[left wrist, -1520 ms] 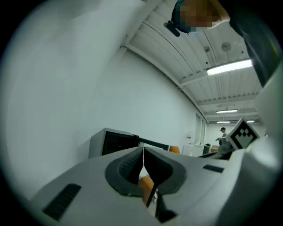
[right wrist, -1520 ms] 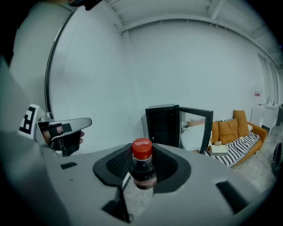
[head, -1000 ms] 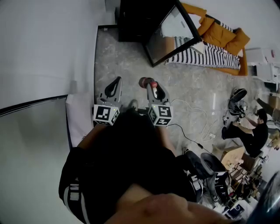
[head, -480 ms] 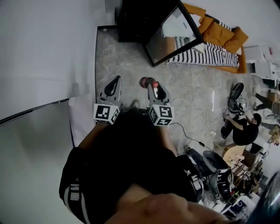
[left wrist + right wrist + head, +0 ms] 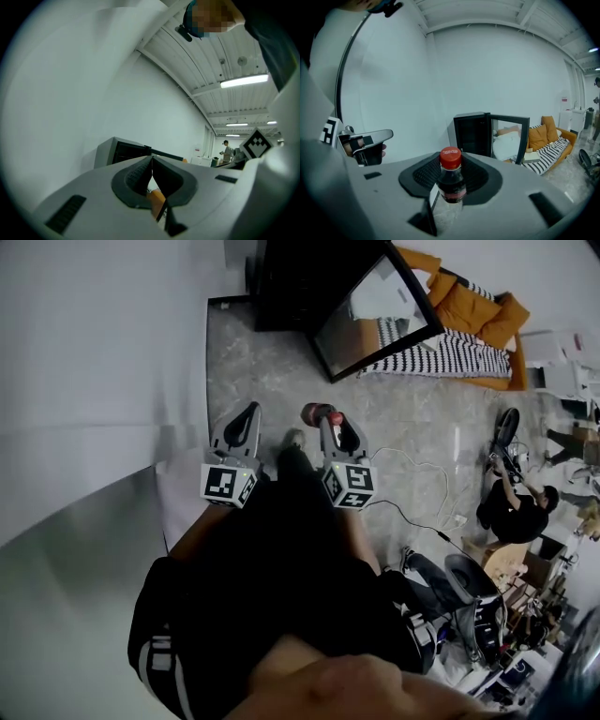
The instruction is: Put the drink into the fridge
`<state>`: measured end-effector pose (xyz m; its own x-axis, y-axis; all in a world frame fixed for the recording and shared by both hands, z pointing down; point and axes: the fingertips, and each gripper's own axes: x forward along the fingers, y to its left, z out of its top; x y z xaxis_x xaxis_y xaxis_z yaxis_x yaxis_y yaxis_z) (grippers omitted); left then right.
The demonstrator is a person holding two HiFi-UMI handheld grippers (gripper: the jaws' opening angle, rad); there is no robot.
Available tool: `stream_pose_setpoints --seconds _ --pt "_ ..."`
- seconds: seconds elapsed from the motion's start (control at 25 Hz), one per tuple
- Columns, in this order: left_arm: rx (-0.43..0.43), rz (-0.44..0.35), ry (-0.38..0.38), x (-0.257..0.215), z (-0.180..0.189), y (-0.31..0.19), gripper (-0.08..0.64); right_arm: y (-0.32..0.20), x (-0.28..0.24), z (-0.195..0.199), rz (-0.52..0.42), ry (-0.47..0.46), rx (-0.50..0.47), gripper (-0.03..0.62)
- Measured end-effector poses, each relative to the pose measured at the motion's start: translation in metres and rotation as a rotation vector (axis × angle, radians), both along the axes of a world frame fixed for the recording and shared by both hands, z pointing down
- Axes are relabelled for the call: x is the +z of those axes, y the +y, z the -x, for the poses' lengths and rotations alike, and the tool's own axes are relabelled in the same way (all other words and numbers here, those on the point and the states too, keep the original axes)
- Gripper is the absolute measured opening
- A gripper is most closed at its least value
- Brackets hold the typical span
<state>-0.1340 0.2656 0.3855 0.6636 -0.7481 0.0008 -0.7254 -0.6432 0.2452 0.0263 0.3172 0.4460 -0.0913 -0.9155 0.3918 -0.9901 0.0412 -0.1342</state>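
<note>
The drink is a small dark cola bottle (image 5: 451, 180) with a red cap, standing upright between the jaws of my right gripper (image 5: 451, 171), which is shut on it. In the head view the same bottle (image 5: 319, 414) shows at the tip of the right gripper (image 5: 330, 420). My left gripper (image 5: 246, 418) is held level beside it, shut and empty; its pads meet (image 5: 151, 161). The black fridge (image 5: 472, 133) stands ahead on the floor with its glass door (image 5: 511, 138) swung open to the right. In the head view the fridge (image 5: 295, 282) is at the top.
A white wall (image 5: 103, 343) runs along the left. Right of the fridge lies a sofa (image 5: 469, 310) with orange cushions and a striped blanket. A cable (image 5: 422, 479) trails over the floor. A person (image 5: 516, 512) crouches at the right among a fan and boxes.
Both grippers keep their pose and the bottle stays gripped. The view has shifted a little toward the fridge, and a foot now shows between the grippers. The person at the right has moved.
</note>
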Motion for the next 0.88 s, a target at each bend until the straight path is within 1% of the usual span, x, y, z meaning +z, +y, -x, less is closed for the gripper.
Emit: stream_pose_setpoints --seconds 0.08,0.2,0.36,0.52,0.88 --pt "0.006 0.002 0.0 0.001 0.0 -0.005 0.005 -0.007 0.0 0.0 -0.001 0.002 0.003 0.124" --pt "-0.003 0.026 -0.007 0.009 0.001 -0.018 0.005 -0.022 0.002 -0.004 -0.007 0.007 0.003 0.124" --pt "0.013 0.005 0.015 0.011 -0.007 -0.035 0.005 -0.043 0.007 -0.009 -0.009 0.005 -0.004 0.124" --pt "-0.013 0.014 -0.008 0.012 -0.011 -0.06 0.005 -0.068 0.01 -0.016 -0.005 0.001 -0.016 0.124" --pt "-0.031 0.006 -0.029 0.01 -0.047 -0.128 0.005 -0.142 0.01 -0.047 -0.011 -0.002 -0.052 0.124"
